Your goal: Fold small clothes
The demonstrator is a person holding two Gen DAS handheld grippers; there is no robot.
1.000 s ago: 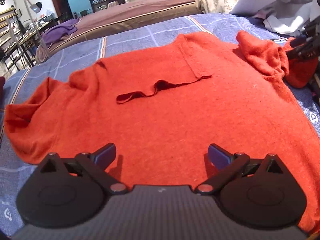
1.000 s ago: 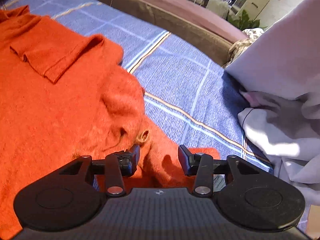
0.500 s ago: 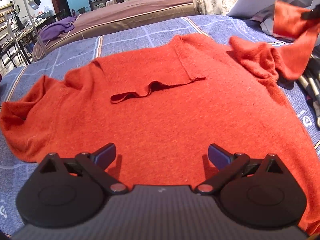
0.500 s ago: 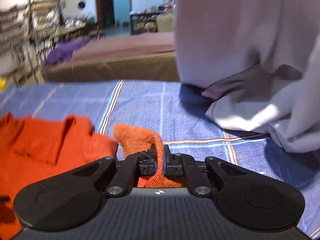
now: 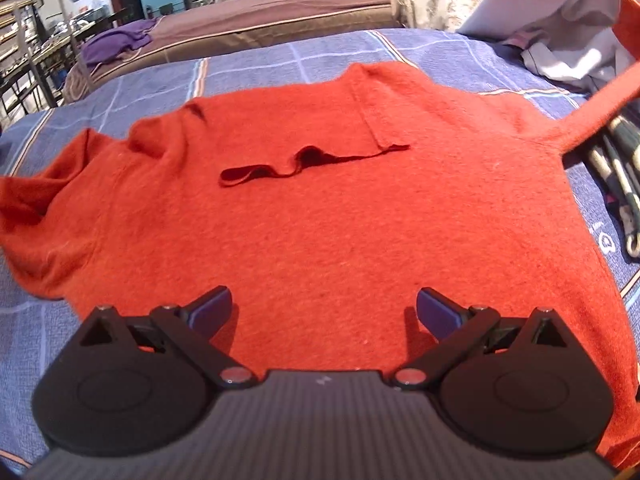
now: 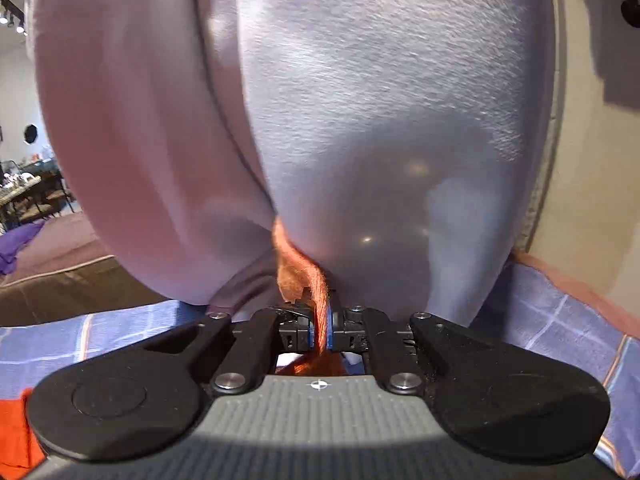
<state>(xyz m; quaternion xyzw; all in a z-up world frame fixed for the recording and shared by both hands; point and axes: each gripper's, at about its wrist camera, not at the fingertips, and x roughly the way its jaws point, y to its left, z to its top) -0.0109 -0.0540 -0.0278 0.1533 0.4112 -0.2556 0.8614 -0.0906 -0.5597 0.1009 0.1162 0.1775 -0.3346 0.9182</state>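
Right gripper (image 6: 319,326) has its jaws clamped on the orange sweater's (image 5: 320,220) sleeve (image 5: 596,112), stretched taut beside the pale garment (image 6: 360,120). Left gripper (image 5: 323,314) hovers over the sweater's hem, jaws wide, empty. Pull harder and the unpinned sweater could drag askew.

Orange sweater (image 5: 320,220) sleeve end cut off at right edge, pale garment (image 6: 360,120) blocking right wrist view, distant shelves (image 5: 24,60) blurred

Right tool (image 6: 319,330) clamped on orange sleeve (image 6: 308,276), pale lilac garment (image 6: 360,120) close ahead.
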